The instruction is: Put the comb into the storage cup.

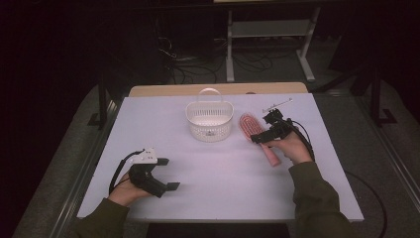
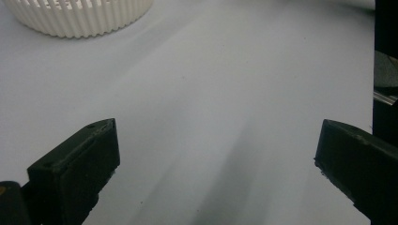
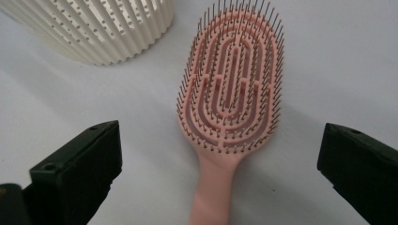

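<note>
A pink hairbrush lies bristles up on the white table, just right of a white slotted basket with a handle. My right gripper hovers open over the brush's handle end. In the right gripper view the brush lies between the spread jaws of the right gripper, handle toward the camera, with the basket at the upper left. My left gripper is open near the table's front left. Bare table lies between the jaws of the left gripper, and the basket stands far ahead.
A small metal piece lies at the back right of the table. A wooden edge shows behind the white top. Beyond it on the dark floor are cables and a metal stand. The table's dark edge borders the left gripper view.
</note>
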Demonstrator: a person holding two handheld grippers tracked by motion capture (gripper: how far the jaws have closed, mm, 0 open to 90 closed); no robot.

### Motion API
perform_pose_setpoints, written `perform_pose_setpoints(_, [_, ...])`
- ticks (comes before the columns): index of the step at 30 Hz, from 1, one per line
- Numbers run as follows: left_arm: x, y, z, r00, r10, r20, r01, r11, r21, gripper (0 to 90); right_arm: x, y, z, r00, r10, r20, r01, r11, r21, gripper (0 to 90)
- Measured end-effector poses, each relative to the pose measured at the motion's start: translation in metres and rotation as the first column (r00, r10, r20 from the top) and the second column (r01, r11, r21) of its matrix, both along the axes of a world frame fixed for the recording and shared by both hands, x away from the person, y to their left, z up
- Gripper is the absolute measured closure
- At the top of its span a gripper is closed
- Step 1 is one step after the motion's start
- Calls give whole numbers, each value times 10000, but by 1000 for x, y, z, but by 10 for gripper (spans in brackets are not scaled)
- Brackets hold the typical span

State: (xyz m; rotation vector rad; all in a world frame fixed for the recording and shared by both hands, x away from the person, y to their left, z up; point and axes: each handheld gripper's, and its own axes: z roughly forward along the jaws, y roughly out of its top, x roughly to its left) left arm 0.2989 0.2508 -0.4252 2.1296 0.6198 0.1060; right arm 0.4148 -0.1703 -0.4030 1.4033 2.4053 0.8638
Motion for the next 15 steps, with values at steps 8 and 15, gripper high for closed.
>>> perform_pose_setpoints(8, [0,0,0,10000,-5,0,5,10000,-15,0,-1,2,-3,9999,48,-130,-48,10000,-45,1])
perform_pose_setpoints(15, [0,0,0,10000,-6,-4,6,10000,-14,0,-1,4,-6,9996,98,-248,-102,9998,-153,1])
